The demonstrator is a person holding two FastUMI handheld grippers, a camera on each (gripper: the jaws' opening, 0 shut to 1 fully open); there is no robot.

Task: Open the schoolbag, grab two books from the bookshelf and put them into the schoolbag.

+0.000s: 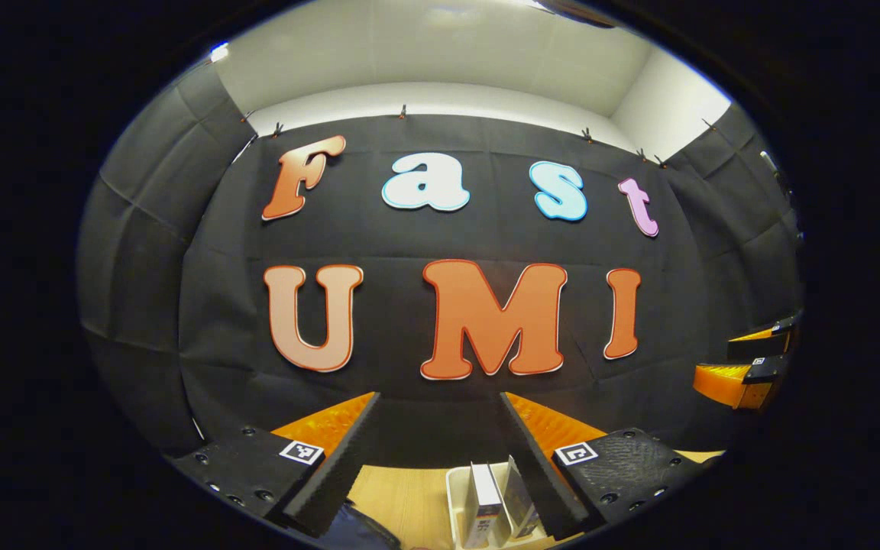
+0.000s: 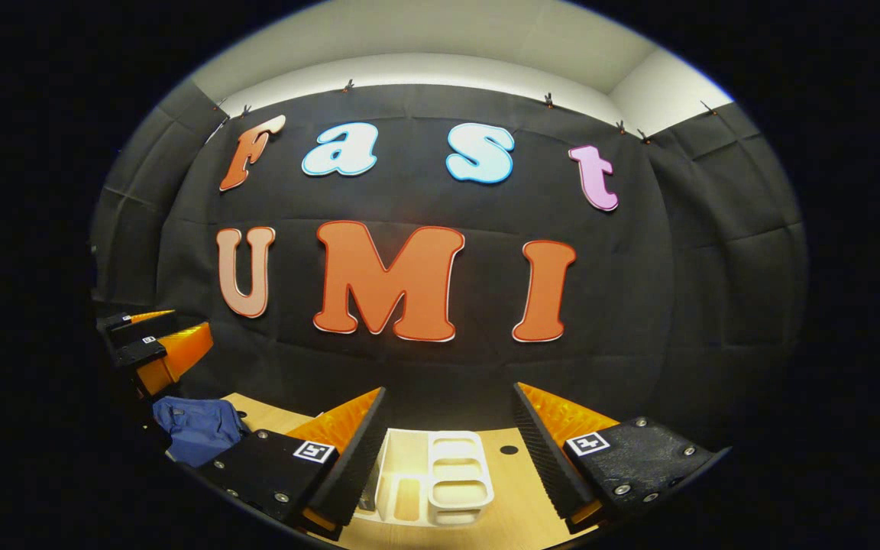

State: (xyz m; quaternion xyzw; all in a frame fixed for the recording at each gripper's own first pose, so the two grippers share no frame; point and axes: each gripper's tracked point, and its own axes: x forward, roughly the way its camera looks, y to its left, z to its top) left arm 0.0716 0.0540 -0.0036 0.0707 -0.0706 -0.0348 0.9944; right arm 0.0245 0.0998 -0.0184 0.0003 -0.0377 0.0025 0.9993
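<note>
Between the spread, ribbed black fingers of the left claw (image 1: pixel 440 451), which grips nothing, upright books (image 1: pixel 486 500) stand in a white plastic bookshelf (image 1: pixel 455 489) on the pale wooden surface (image 1: pixel 402 496). Below the right claw (image 2: pixel 448 451), likewise released, the same white rack (image 2: pixel 440 477) with rounded compartments sits mid-surface. Farther left, near the surface's edge, lies the soft, crumpled blue schoolbag (image 2: pixel 199 428).
</note>
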